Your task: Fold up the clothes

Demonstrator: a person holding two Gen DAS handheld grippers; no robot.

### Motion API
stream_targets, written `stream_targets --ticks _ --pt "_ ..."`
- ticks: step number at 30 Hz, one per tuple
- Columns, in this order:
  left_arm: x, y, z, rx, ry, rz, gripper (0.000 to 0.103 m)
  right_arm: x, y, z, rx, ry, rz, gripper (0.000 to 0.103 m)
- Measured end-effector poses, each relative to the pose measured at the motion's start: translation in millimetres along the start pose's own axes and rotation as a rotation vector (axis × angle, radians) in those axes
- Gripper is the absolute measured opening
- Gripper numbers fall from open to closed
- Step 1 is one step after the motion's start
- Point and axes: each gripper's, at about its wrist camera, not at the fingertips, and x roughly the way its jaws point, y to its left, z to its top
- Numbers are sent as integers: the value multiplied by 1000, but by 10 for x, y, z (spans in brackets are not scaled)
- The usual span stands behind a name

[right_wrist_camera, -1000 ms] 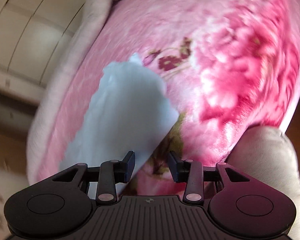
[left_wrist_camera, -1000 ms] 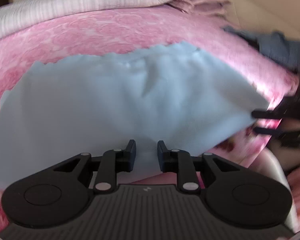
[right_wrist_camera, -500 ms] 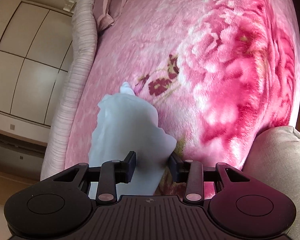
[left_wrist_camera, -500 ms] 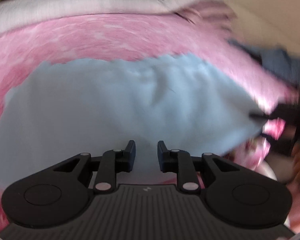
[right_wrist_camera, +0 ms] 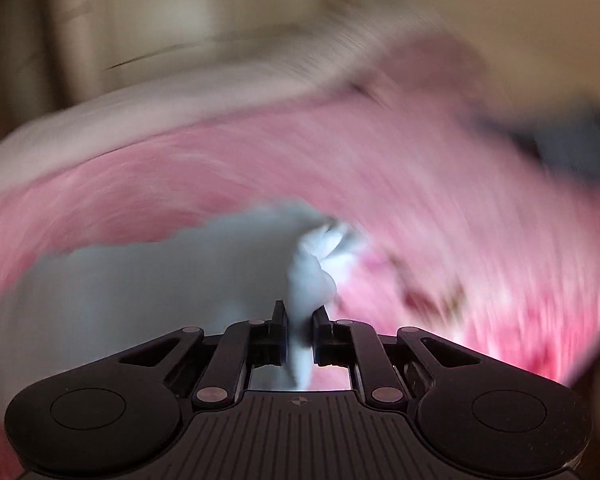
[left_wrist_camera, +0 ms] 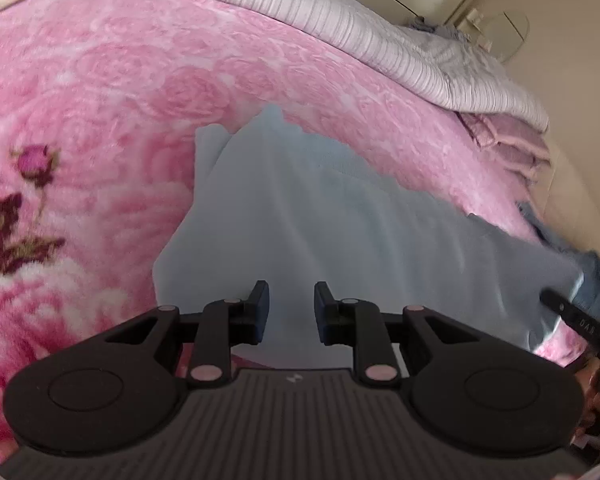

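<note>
The light blue cloth (left_wrist_camera: 340, 240) on the pink bed (left_wrist_camera: 100, 100) looks thin, limp and light, best pinched at corners: right gripper (right_wrist_camera: 300, 336) jaws clamp one, left gripper (left_wrist_camera: 288, 308) jaws gape narrowly, empty.

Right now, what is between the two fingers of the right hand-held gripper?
A bunched edge of the light blue garment sits pinched between the fingers of the right hand-held gripper. The right wrist view shows it, though blurred.

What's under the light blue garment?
The pink floral blanket shows around the light blue garment on all visible sides. Whatever lies directly beneath is covered. The right gripper pinches a bunched edge; the left gripper is open over it.
</note>
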Motion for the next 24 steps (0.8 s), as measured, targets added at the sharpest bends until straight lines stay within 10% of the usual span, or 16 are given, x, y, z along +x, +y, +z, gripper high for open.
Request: stream_targets --ticks 6,13,20,24 --pt "-66 138 -17 -67 0 -49 19 -177 1142 -120 -472 -113 187 10" --pt "-108 226 -35 -119 13 -75 19 195 1778 -500 -674 100 363 33" --pt "-18 91 171 -143 41 -154 27 -51 1315 -139 -527 129 550 47" --pt "284 14 378 -161 105 -214 31 136 771 247 -271 243 488 48"
